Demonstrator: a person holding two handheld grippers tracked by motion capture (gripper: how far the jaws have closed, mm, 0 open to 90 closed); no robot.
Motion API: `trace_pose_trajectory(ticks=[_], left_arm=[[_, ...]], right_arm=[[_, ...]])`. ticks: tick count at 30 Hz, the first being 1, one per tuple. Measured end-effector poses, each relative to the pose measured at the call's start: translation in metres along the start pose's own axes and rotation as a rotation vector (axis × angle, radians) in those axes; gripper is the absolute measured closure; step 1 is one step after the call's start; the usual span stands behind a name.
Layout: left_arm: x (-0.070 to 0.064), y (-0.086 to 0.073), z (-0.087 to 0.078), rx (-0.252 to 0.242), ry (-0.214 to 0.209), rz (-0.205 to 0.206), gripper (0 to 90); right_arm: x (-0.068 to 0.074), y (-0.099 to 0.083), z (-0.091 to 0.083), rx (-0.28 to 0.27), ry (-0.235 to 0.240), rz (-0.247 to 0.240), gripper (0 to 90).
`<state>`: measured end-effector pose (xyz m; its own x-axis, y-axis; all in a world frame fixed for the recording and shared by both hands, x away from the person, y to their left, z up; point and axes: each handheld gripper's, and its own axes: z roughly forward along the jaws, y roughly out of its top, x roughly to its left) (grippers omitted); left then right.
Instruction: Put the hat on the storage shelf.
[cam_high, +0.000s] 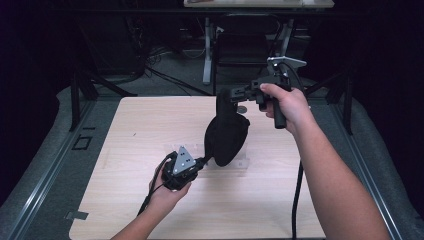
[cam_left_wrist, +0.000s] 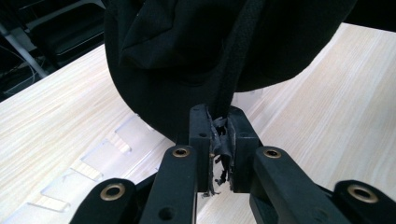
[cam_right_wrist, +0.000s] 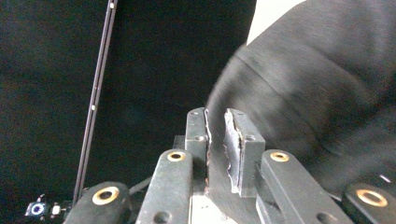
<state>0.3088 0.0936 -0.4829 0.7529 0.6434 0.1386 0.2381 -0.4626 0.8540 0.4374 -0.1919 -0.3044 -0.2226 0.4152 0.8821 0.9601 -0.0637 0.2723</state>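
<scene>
A black fabric pouch (cam_high: 226, 132) hangs above the middle of the wooden table (cam_high: 130, 135), stretched between both grippers. My left gripper (cam_high: 204, 161) is shut on the pouch's lower edge; in the left gripper view a black cord or seam (cam_left_wrist: 229, 88) runs down into the closed jaws of my left gripper (cam_left_wrist: 219, 140). Higher and farther back, my right gripper (cam_high: 227, 93) is shut on the pouch's top. The right gripper view shows dark fabric (cam_right_wrist: 299, 93) pinched between the jaws of my right gripper (cam_right_wrist: 217, 135).
A clear plastic tray (cam_high: 239, 162) lies flat on the table under the pouch, also the clear tray (cam_left_wrist: 93, 168) in the left gripper view. A small round object (cam_high: 242, 109) sits near the table's far edge. Dark table legs and a chair (cam_high: 240, 50) stand beyond.
</scene>
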Motion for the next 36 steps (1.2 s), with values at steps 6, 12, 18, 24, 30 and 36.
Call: trace_pose_trajectory(ticks=[6,12,18,24,30,36], left_arm=[[0.002,-0.002,-0.002,0.004,0.009,0.005,84.4],[0.004,-0.005,-0.004,0.007,0.012,-0.004,84.5],[0.009,-0.011,-0.006,0.003,0.011,-0.027,84.7],[0.013,-0.018,-0.007,0.010,0.008,-0.051,84.7],[0.017,-0.027,-0.006,0.021,-0.006,-0.080,84.8],[0.019,-0.040,-0.002,0.047,-0.010,-0.116,84.6]], right_arm=[[-0.002,-0.003,-0.007,0.004,-0.024,-0.003,79.2],[-0.004,-0.004,-0.009,0.010,-0.024,0.001,78.5],[-0.005,-0.005,-0.011,0.004,-0.027,0.001,77.6],[-0.008,-0.006,-0.016,-0.002,-0.035,0.007,77.4],[-0.008,-0.007,-0.020,-0.008,-0.040,0.004,77.5],[-0.009,-0.008,-0.019,-0.011,-0.042,0.004,77.5]])
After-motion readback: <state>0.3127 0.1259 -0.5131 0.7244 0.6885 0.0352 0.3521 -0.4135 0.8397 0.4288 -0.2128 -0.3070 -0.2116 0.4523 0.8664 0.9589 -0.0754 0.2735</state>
